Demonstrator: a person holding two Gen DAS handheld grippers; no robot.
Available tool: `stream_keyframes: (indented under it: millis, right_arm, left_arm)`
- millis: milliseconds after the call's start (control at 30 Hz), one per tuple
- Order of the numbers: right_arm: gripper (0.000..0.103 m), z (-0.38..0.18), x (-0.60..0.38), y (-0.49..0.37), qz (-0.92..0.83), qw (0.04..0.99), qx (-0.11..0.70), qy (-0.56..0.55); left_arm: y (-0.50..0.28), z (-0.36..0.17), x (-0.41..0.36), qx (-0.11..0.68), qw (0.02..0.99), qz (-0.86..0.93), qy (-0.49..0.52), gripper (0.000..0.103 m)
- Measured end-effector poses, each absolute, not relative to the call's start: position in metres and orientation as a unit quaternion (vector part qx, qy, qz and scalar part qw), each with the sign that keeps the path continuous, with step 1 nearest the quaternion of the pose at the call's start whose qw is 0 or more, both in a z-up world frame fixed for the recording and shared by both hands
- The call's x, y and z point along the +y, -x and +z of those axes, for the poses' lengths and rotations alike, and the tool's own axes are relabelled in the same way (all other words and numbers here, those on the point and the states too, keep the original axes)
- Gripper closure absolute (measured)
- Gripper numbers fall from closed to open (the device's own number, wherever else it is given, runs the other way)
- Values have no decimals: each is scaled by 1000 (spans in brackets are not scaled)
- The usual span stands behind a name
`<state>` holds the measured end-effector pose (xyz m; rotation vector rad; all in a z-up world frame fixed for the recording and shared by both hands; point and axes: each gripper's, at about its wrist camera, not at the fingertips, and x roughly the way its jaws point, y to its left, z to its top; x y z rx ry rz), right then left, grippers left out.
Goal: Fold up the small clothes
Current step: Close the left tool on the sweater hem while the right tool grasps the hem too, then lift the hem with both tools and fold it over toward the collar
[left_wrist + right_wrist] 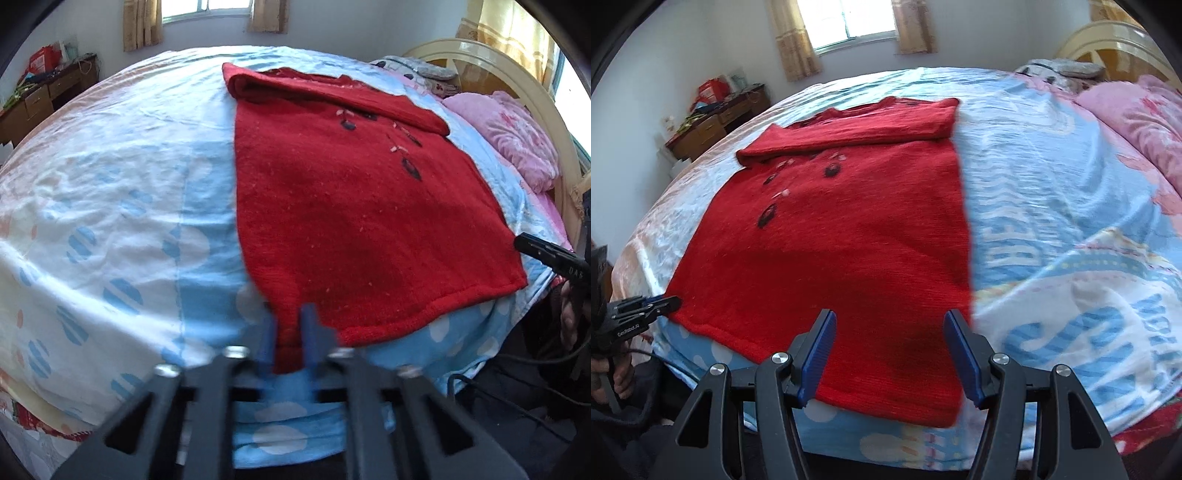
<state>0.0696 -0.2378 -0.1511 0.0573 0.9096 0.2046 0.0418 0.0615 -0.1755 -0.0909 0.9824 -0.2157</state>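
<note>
A red knitted sweater (351,206) lies flat on the bed with its sleeves folded across the top. My left gripper (290,314) is shut on the sweater's near left hem corner, and a pinch of red knit shows between its blue pads. In the right wrist view the same gripper (665,304) sits at the sweater's (842,229) left corner. My right gripper (890,321) is open above the near right part of the hem, and its pads do not press on the cloth. One of its dark fingers (528,243) shows at the right edge of the left wrist view.
The bed has a blue and white patterned sheet (110,184). Pink pillows (517,136) and a cream headboard (480,55) are at the right. A cluttered wooden desk (44,96) stands by the far wall. Black cables (498,398) hang off the bed's near edge.
</note>
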Motion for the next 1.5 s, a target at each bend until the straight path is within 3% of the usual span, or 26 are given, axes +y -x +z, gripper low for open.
stream_keyframes:
  millis: [567, 767, 867, 900, 933, 1500]
  right_arm:
    - [42, -173, -257, -56, 77, 860, 503, -50]
    - [49, -183, -256, -61, 73, 851, 516, -64]
    - [68, -185, -257, -62, 85, 846, 521, -77]
    - [84, -185, -256, -62, 89, 845, 521, -75]
    - [93, -183, -254, -60, 93, 847, 519, -71]
    - [97, -95, -279, -24, 140, 921, 339, -134]
  left_arm:
    - [-45, -177, 62, 465, 877, -108, 42, 94]
    - [-46, -178, 63, 463, 879, -107, 45, 92]
    - [-47, -179, 64, 462, 879, -108, 50, 91]
    - [-47, -179, 65, 461, 879, -112, 50, 93]
    - [-47, -179, 64, 459, 880, -115, 48, 94]
    - [-39, -116, 88, 377, 903, -167, 122, 95]
